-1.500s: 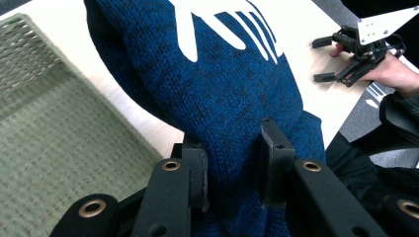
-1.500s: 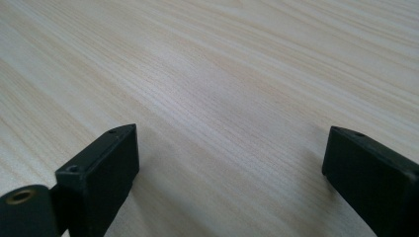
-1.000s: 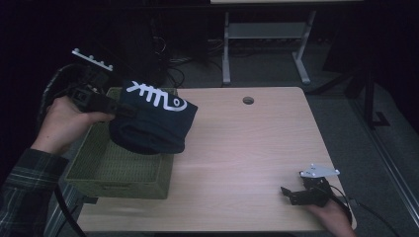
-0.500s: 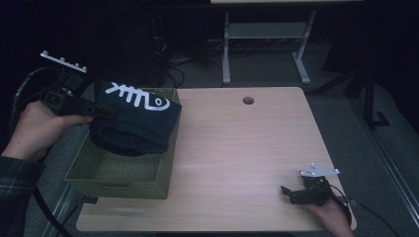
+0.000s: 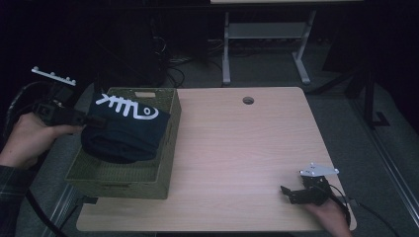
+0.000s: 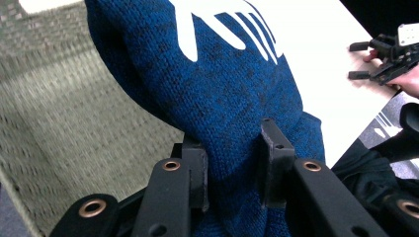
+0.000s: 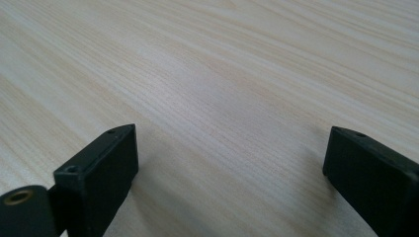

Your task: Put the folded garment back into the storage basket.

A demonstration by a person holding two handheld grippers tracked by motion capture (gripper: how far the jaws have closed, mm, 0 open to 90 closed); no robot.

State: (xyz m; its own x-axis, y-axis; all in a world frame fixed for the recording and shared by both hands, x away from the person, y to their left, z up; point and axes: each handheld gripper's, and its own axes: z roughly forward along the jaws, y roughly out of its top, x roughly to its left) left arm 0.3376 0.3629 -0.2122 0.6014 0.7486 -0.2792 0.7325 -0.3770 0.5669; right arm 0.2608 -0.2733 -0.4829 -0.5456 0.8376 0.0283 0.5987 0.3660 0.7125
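A dark blue knitted garment (image 5: 126,129) with a white fish-bone print hangs over the woven olive basket (image 5: 118,178) at the table's left. My left gripper (image 5: 96,121) is shut on the garment's left edge; in the left gripper view the blue knit (image 6: 232,94) bulges between the two black jaws of that gripper (image 6: 236,170). My right gripper (image 5: 291,192) rests low on the table near the front right corner, jaws wide apart. In the right gripper view it (image 7: 230,163) has only bare wood between its fingers.
The light wooden table (image 5: 237,148) has a round cable hole (image 5: 248,100) near its far edge. A white desk frame (image 5: 262,44) stands on the dark floor behind. The basket's inner wall (image 6: 64,103) sits close behind the garment.
My left gripper has carried the garment leftward and lower, from over the basket's right edge to over its inside. The right gripper has not moved.
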